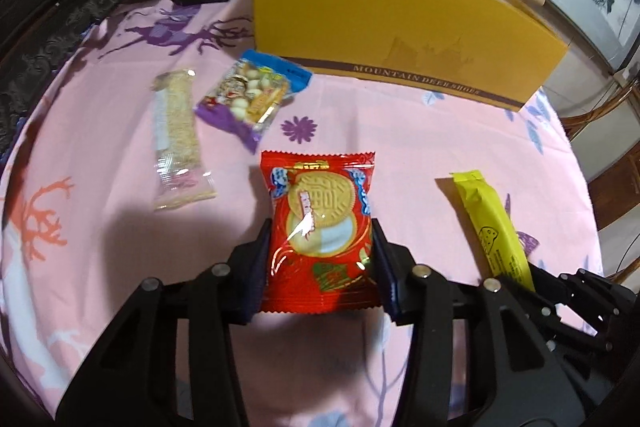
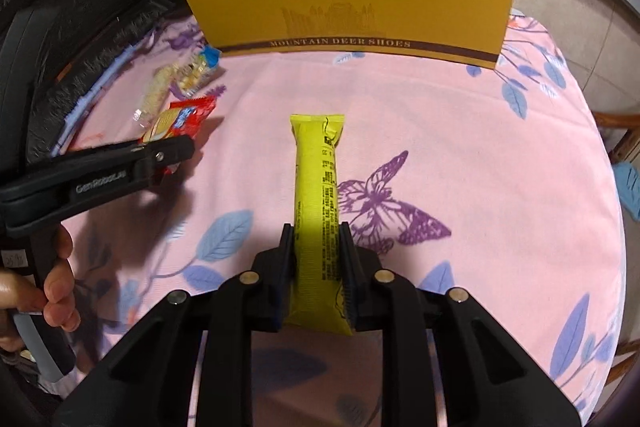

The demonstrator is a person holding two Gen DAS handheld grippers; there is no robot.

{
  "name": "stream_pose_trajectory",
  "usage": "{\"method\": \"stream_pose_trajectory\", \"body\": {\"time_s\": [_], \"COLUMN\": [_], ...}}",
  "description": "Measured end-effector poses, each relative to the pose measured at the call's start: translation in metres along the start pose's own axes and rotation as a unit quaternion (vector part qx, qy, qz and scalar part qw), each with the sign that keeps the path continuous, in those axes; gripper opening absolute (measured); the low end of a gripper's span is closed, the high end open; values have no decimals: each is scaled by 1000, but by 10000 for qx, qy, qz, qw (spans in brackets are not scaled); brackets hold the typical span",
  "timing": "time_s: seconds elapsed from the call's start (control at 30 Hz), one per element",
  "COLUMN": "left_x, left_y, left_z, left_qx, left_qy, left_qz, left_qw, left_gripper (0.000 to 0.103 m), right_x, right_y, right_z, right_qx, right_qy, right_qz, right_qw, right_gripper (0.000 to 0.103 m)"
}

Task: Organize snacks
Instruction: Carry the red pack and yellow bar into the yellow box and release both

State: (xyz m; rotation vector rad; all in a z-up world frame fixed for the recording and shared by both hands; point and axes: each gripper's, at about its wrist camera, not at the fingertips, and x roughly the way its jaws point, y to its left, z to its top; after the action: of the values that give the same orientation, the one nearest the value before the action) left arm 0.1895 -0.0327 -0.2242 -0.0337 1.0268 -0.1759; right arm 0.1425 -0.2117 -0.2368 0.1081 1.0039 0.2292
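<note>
Red packet: the red biscuit packet (image 1: 320, 231) sits between the pads of the left tool (image 1: 321, 247), pinched on both side edges, its long axis pointing straight at the yellow box (image 1: 400, 15).
Yellow stick: the yellow snack stick (image 2: 318, 211) is clamped in the right tool (image 2: 317, 259) near its rear end, its free end also aimed at the yellow box.
Left tool state: narrowed onto the red packet.
Right tool state: nearly closed, gripping the thin stick.
Bearing: the box stands ahead of both tools at the far edge of the pink surface (image 2: 460, 131), open top upward.
Nearer hand: judged about equal; the right tool faces the box front squarely.
Loose snacks: a clear sesame bar (image 1: 178, 131) and a blue-and-purple bag (image 1: 252, 95) lie left of the box front, untouched.
Next move, judged: carry each held snack forward and up over the box wall.
</note>
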Motion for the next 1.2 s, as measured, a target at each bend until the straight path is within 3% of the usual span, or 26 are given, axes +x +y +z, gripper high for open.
{"method": "stream_pose_trajectory", "body": {"time_s": [0.27,0.43,0.7,0.83,1.07,1.17,1.2], "left_x": [-42,-66,-94,-93,-55,-31,-23], "left_y": [-2,-12,-33,-39,-48,-58,-61], "left_z": [15,36,107,144,228,252,258], "left_qx": [76,42,127,163,201,278,302], "left_qy": [-430,-733,-1526,-1728,-1691,-1439,-1304], "left_qz": [-94,-340,-611,-663,-657,-794,-851], "left_qw": [9990,9967,9863,9826,9832,9860,9873], "left_gripper": [46,46,47,47,47,47,53], "right_x": [-35,-54,-93,-94,-75,-59,-51], "right_y": [0,0,-14,-26,-48,-52,-55], "right_z": [11,33,106,140,209,234,242], "right_qx": [165,198,244,268,324,290,315], "right_qy": [-417,-774,-1728,-1918,-1999,-1911,-1770], "right_qz": [206,275,245,215,147,58,74], "right_qw": [9988,9964,9843,9808,9792,9811,9837], "right_gripper": [22,22,22,22,22,23,26]}}
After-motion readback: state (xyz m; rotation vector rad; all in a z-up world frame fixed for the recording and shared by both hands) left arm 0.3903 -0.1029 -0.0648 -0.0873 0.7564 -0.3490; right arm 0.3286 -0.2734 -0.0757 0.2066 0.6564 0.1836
